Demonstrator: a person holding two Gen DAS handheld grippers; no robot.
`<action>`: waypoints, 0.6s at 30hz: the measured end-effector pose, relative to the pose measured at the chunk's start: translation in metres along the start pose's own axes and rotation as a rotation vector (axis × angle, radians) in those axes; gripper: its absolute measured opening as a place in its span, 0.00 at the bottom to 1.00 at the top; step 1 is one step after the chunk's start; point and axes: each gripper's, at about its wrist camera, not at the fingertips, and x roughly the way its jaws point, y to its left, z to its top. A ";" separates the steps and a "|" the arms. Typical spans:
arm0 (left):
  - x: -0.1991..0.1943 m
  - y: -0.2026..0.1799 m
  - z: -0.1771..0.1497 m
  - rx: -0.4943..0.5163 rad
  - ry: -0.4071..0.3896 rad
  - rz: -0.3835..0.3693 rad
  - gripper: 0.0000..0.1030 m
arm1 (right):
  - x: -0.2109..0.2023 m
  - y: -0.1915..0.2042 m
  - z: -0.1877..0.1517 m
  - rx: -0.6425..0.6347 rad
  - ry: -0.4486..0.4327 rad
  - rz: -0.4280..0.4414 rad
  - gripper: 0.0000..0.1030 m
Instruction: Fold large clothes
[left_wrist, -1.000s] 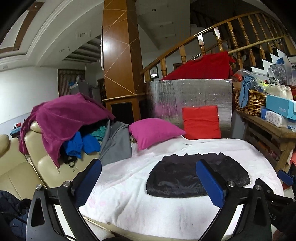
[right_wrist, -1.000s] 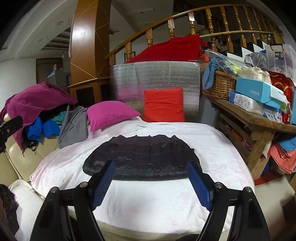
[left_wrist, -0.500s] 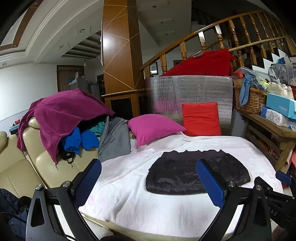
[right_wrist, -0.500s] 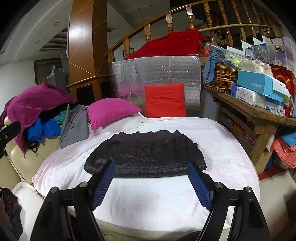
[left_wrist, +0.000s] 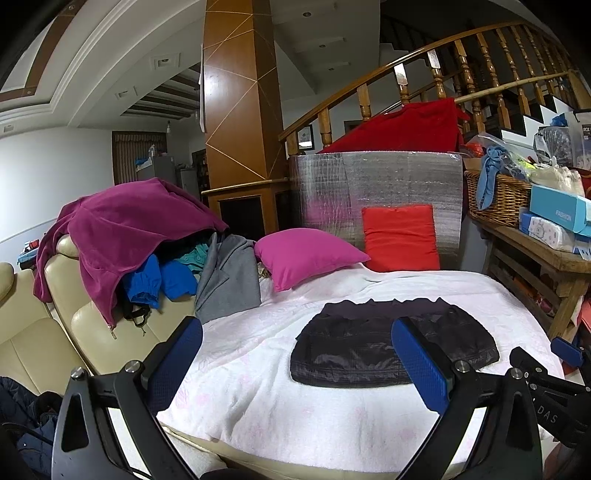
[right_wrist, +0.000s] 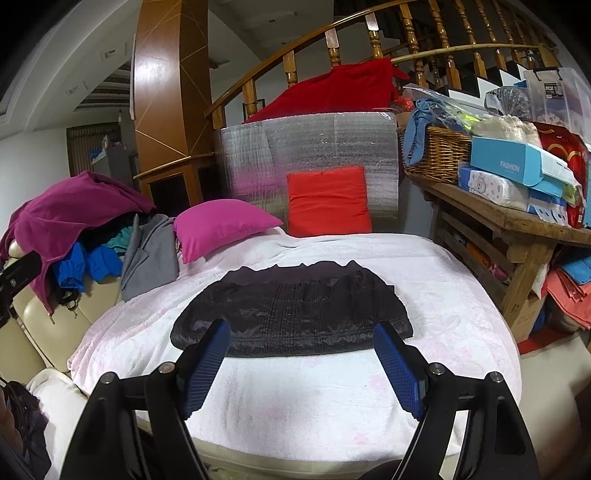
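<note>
Hovering wide open and holding nothing, the left gripper (left_wrist: 295, 358) and right gripper (right_wrist: 303, 362) face the folded, shiny black quilted jacket (right_wrist: 291, 314) ahead on the white-and-pink blanket (right_wrist: 295, 398).

Bare blanket (right_wrist: 295, 387) before jacket (right_wrist: 291, 314); pillows (right_wrist: 221, 225) behind

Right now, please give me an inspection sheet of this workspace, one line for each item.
Surface: white blanket with faint pink print, covering the work area.
Job's things: black jacket lying flat in a folded bundle, mid-blanket.
Clutter: pink pillow and red cushion at the far edge; clothes pile on the beige sofa.
Grippers: left gripper and right gripper both open, holding nothing, short of the jacket.
Cables: nothing seen.
Surroundings: wooden table with wicker basket and boxes; staircase railing behind.
</note>
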 end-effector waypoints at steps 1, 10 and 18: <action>0.000 0.000 0.000 0.000 0.000 0.000 0.99 | 0.000 0.000 0.000 0.002 0.001 0.001 0.80; 0.002 -0.002 -0.001 0.005 0.008 -0.003 0.99 | 0.001 -0.003 -0.001 0.011 0.002 0.000 0.80; 0.004 -0.002 -0.003 0.002 0.015 0.001 0.99 | 0.004 -0.003 -0.004 0.015 0.016 0.002 0.80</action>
